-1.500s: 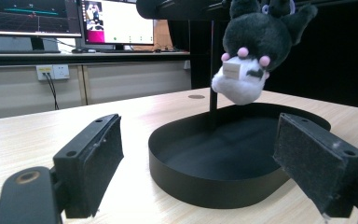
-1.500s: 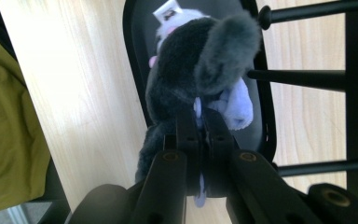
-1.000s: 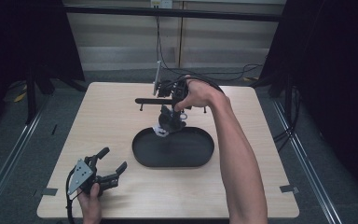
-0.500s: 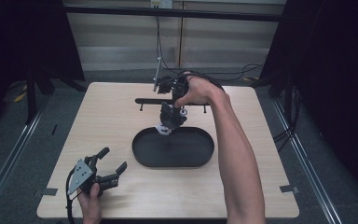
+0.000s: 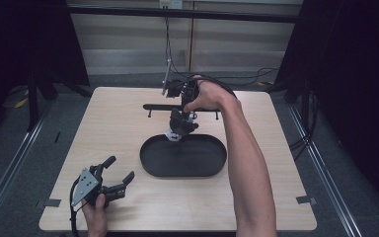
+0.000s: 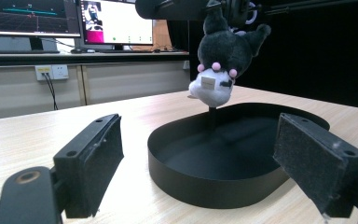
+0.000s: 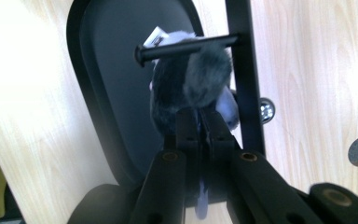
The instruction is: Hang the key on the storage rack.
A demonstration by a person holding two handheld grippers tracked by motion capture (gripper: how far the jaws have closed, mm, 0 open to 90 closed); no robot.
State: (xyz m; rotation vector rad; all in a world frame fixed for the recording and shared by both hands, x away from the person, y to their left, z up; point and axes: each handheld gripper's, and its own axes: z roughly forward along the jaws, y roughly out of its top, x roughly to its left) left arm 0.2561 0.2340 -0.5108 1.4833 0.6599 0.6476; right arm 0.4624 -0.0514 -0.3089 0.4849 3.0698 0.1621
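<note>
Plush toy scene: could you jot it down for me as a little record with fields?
Held item: dark grey and white plush toy, hanging upside down
Holder: right gripper, shut on the toy
Below the toy: black oval tray
Behind the tray: black bar rack
Other hand: left gripper, open, near the table's front edge
Surface: light wooden table

Beyond the desk's far edge: two lit monitors (image 6: 74, 21) on a counter, wall socket (image 6: 51, 72) with cables below.
</note>
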